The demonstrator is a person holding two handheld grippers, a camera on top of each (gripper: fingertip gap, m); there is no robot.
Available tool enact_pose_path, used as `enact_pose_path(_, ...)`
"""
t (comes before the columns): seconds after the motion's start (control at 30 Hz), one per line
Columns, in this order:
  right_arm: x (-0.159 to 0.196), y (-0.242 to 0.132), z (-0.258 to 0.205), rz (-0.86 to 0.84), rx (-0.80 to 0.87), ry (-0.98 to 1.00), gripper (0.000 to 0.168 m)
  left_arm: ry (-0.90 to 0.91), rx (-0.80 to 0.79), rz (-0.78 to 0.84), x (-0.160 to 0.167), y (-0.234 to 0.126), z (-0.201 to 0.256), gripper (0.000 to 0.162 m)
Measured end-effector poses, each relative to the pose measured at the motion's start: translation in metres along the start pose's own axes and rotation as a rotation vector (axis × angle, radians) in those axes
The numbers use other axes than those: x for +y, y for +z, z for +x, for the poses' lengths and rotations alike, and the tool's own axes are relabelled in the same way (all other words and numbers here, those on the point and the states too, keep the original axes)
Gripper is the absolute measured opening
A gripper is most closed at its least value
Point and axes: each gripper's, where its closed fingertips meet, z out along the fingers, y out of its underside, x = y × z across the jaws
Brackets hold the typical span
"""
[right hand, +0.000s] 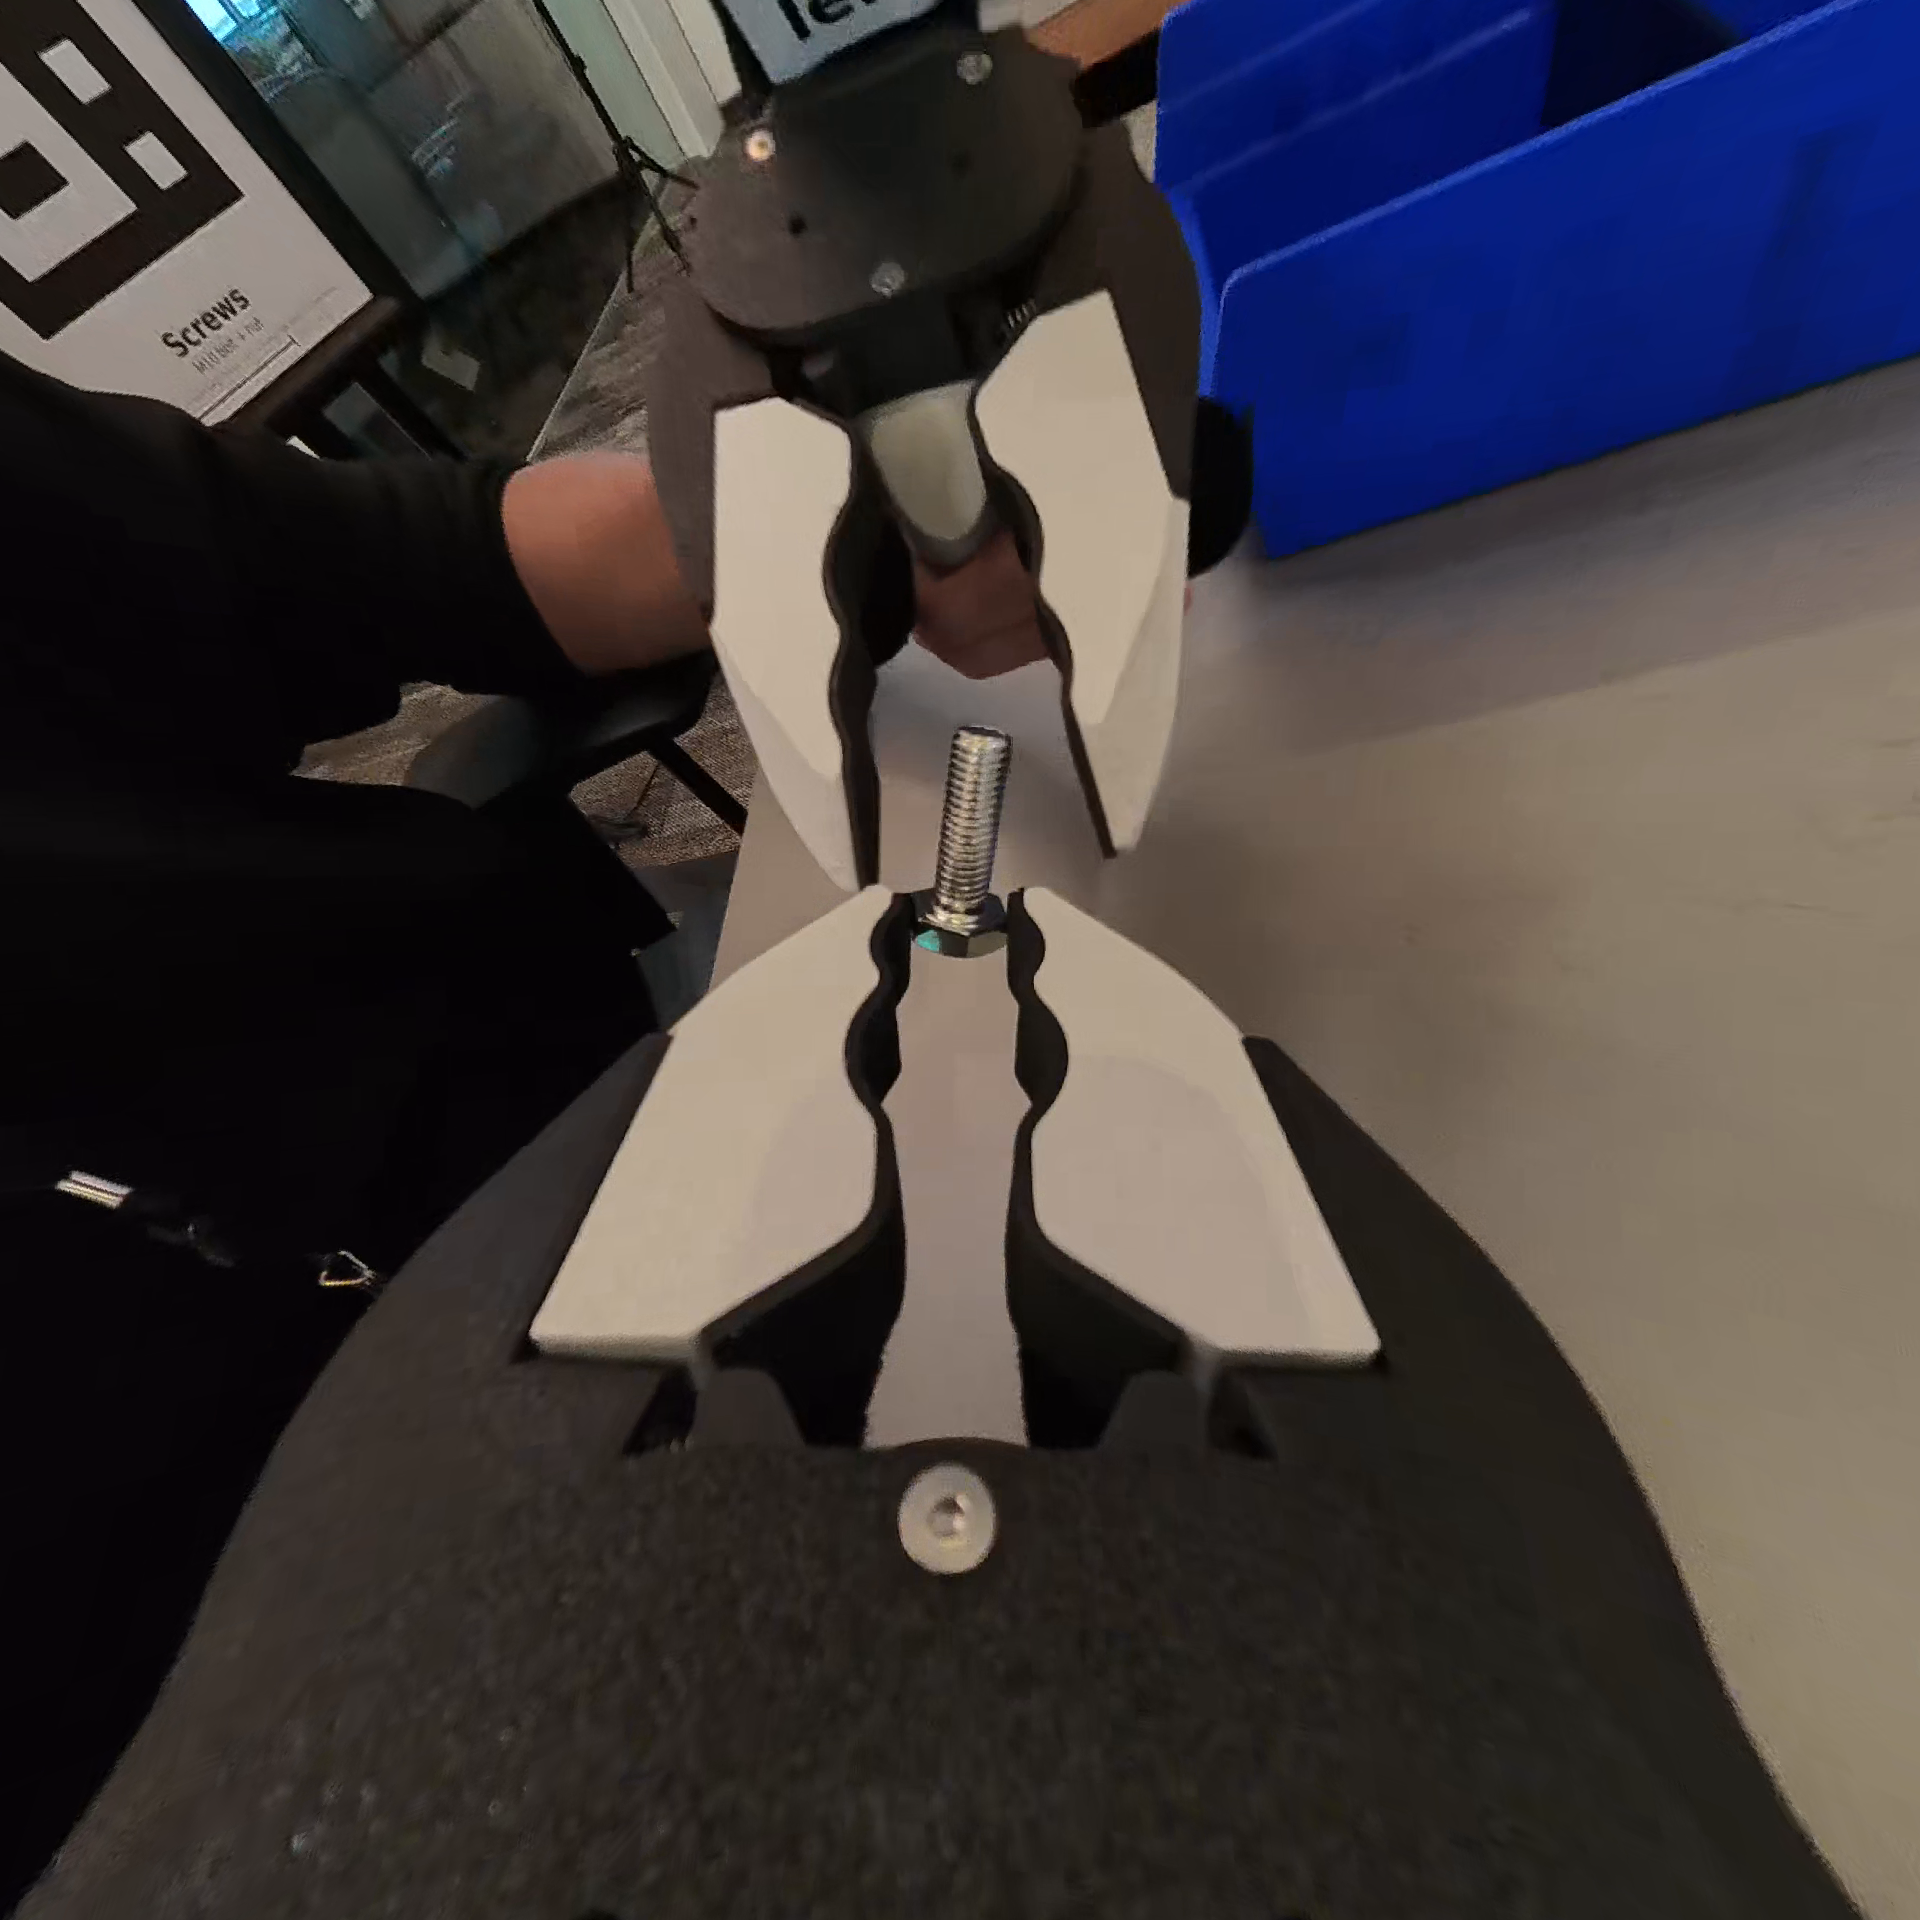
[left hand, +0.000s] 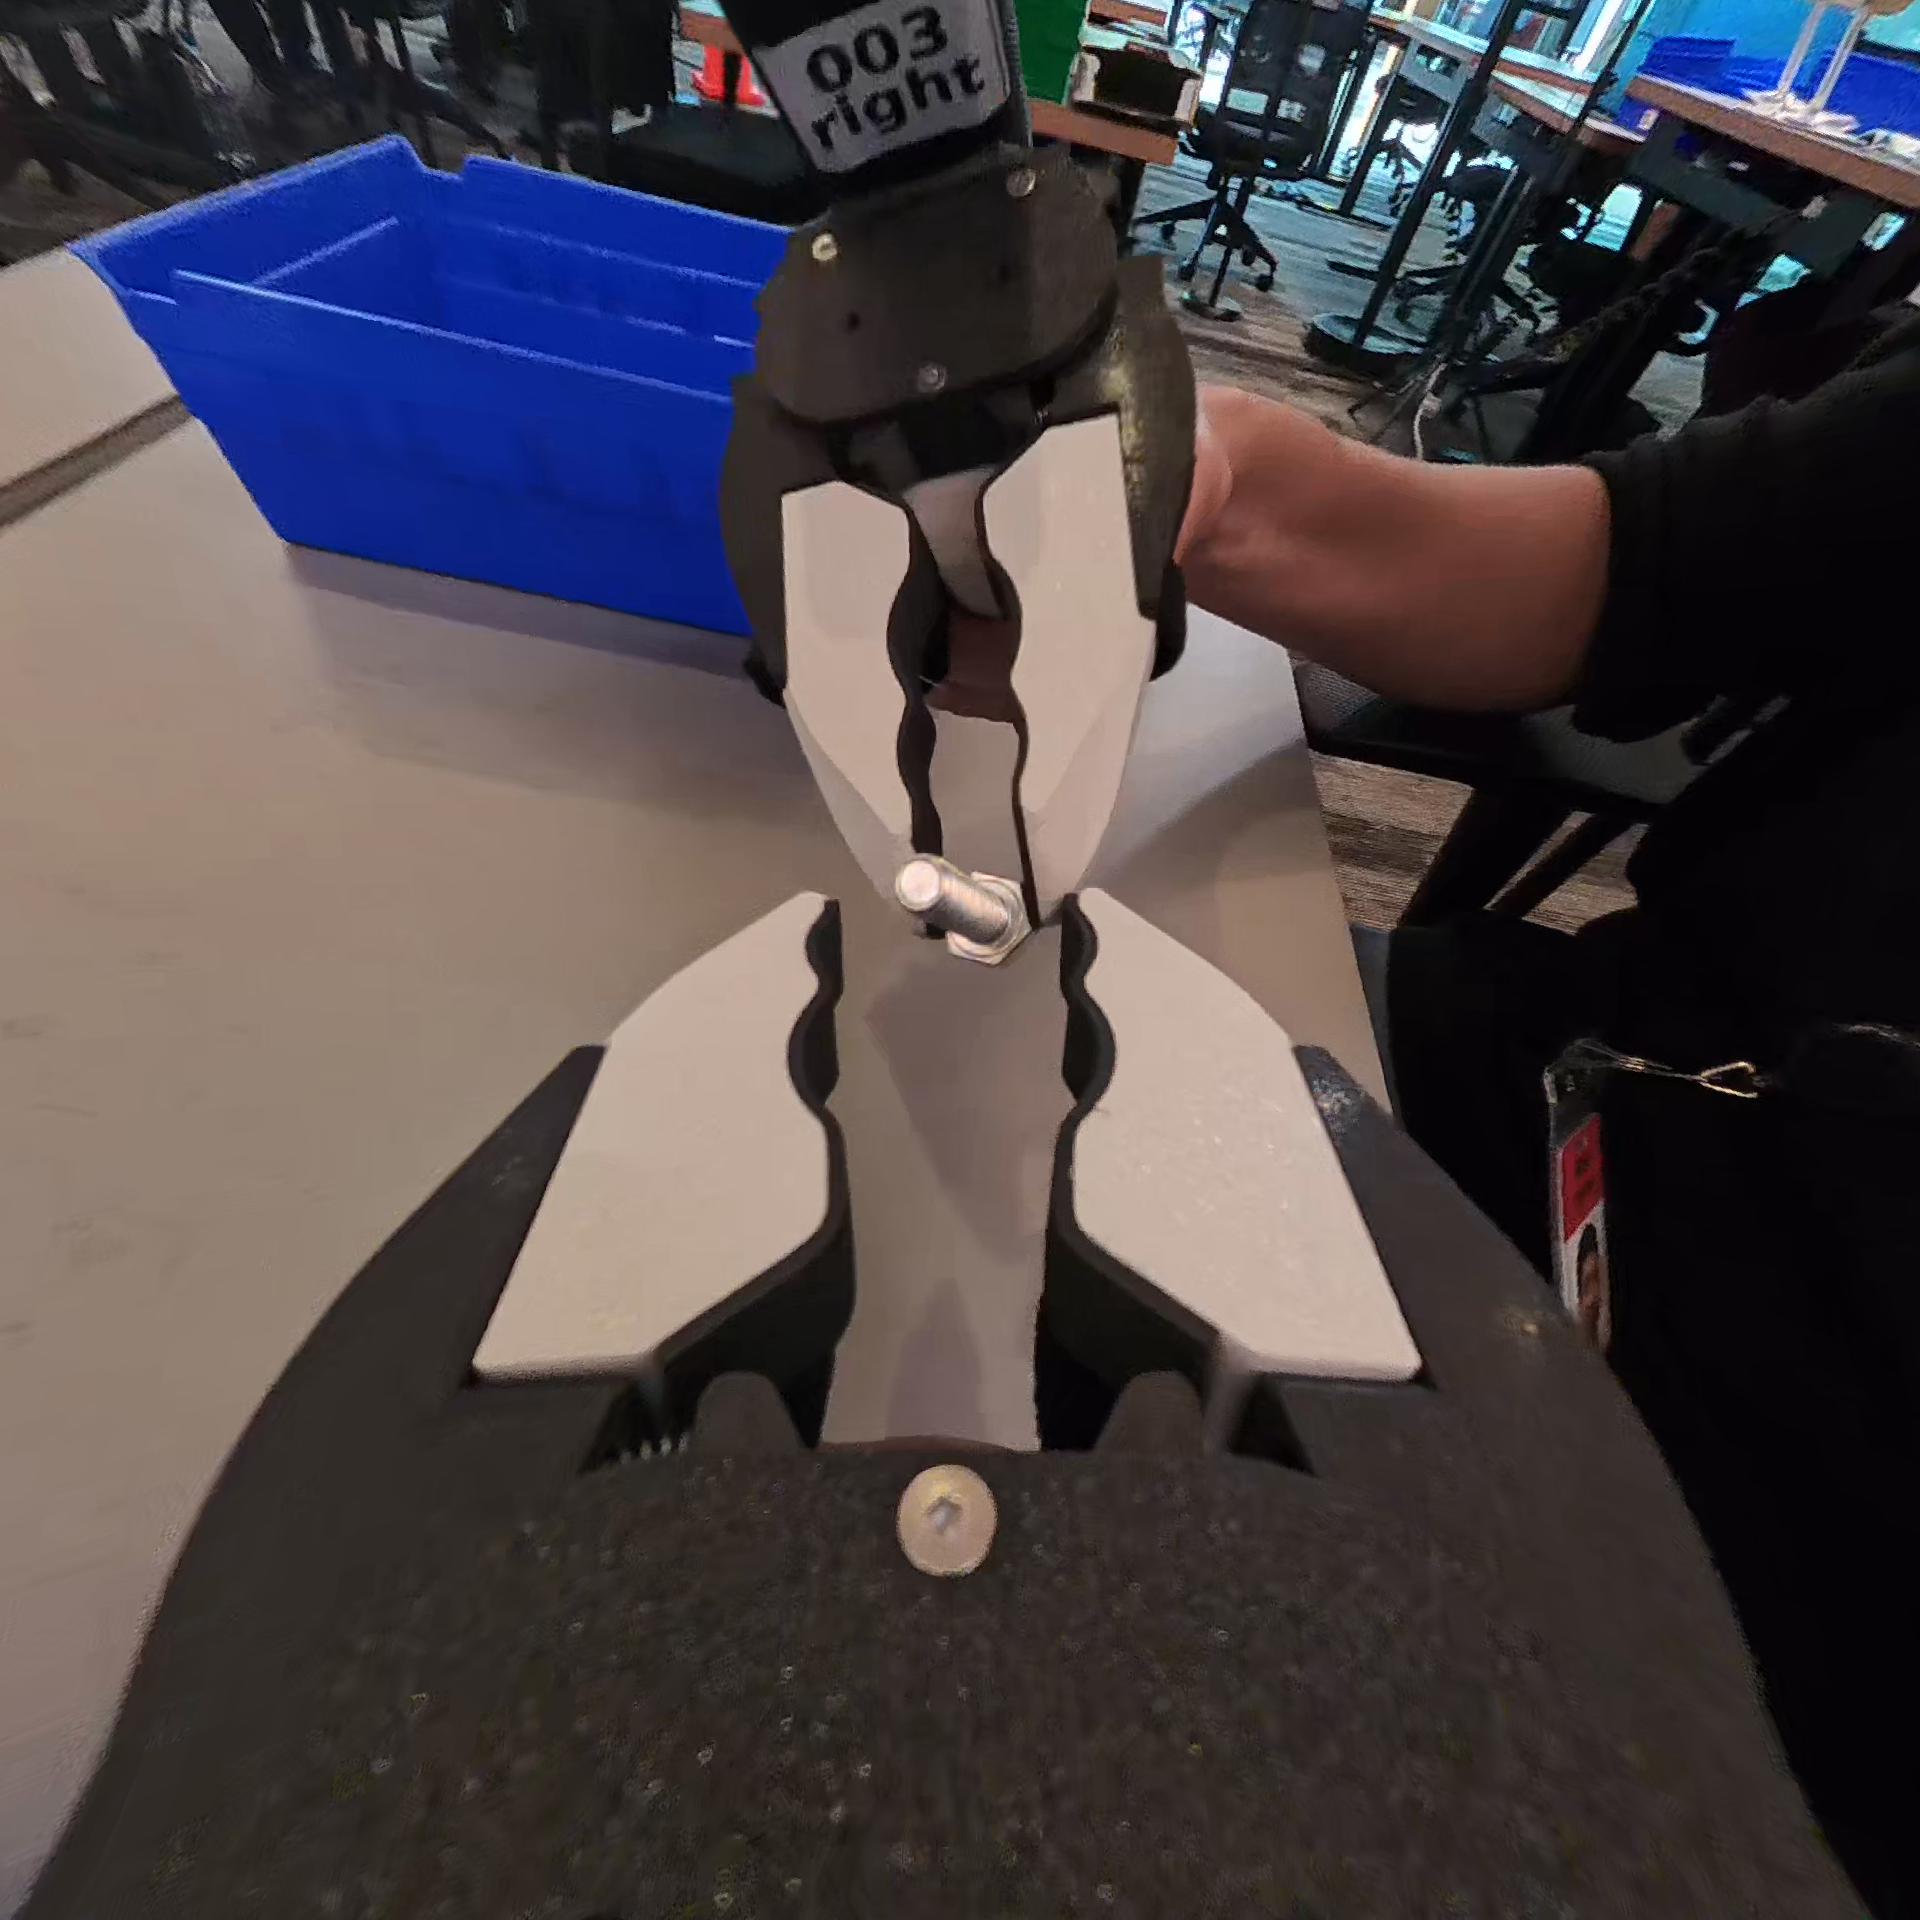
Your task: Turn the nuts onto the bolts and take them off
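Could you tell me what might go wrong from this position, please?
1. The right gripper pinches the bolt only at its head, right at the fingertips; a twist could make it slip out.
2. The left gripper is open and holds no nut, so closing now would clamp bare thread.
3. The two grippers' tips nearly touch and could bump.

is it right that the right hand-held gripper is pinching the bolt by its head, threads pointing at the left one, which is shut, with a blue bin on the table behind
Not quite. The left hand-held gripper is open, not shut: the right wrist view shows its fingers spread on either side of the threaded end. The rest holds: the right hand-held gripper pinches the bolt by its head, and the blue bin stands on the table behind.
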Motion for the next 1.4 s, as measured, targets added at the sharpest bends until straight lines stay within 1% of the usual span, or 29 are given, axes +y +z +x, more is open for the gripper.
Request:
enact_pose_path(0.17,0.006,0.0,0.002,-0.043,0.028,-0.024,0.018,-0.049,0.049,0.048,-0.004,0.0,0.002,0.028)
enact_pose_path(0.3,0.008,0.0,0.001,-0.064,0.029,-0.044,0.018,-0.064,0.062,0.067,-0.006,-0.001,0.001,0.011)
enact_pose_path(0.43,0.009,0.0,0.003,-0.069,0.052,-0.067,0.018,-0.102,0.074,0.06,-0.006,0.0,0.001,0.009)
enact_pose_path(0.53,-0.001,-0.003,0.003,0.029,0.036,-0.063,0.018,-0.101,0.062,0.103,-0.016,-0.005,0.0,0.009)
enact_pose_path(0.57,-0.002,-0.005,0.004,0.053,0.027,-0.053,0.021,-0.096,0.048,0.118,-0.019,-0.007,-0.001,0.009)
enact_pose_path(0.6,-0.002,-0.005,0.004,0.069,0.018,-0.037,0.029,-0.088,0.03,0.129,-0.022,-0.009,-0.003,0.009)
enact_pose_path(0.67,-0.002,-0.003,0.004,0.098,-0.005,-0.014,0.032,-0.082,0.016,0.139,-0.025,-0.012,-0.003,0.009)
enact_pose_path(0.83,-0.004,0.009,-0.003,0.135,-0.097,0.025,0.027,-0.076,0.058,0.154,-0.026,-0.013,0.002,0.009)
enact_pose_path(0.9,-0.004,0.011,-0.005,0.149,-0.127,0.038,0.021,-0.075,0.054,0.147,-0.024,-0.012,0.001,0.009)
enact_pose_path(1.03,-0.002,0.013,-0.004,0.155,-0.136,0.049,0.019,-0.078,0.06,0.129,-0.02,-0.011,0.002,0.009)
enact_pose_path(1.2,-0.004,0.01,-0.004,0.169,-0.124,0.023,0.018,-0.099,0.067,0.159,-0.024,-0.01,0.001,0.009)
enact_pose_path(1.27,-0.007,0.008,-0.003,0.196,-0.119,0.031,0.018,-0.101,0.041,0.176,-0.028,-0.012,-0.002,0.009)
enact_pose_path(1.3,-0.008,0.007,-0.002,0.207,-0.125,0.044,0.018,-0.099,0.022,0.182,-0.032,-0.016,-0.004,0.013)
enact_pose_path(1.33,-0.009,0.006,0.001,0.223,-0.113,0.057,0.018,-0.103,-0.011,0.201,-0.039,-0.024,-0.008,0.025)
enact_pose_path(1.37,-0.01,0.004,0.006,0.249,-0.1,0.077,0.018,-0.106,-0.043,0.218,-0.046,-0.036,-0.011,0.032)
enact_pose_path(1.4,-0.012,0.001,0.009,0.281,-0.098,0.102,0.018,-0.099,-0.076,0.229,-0.053,-0.051,-0.014,0.033)
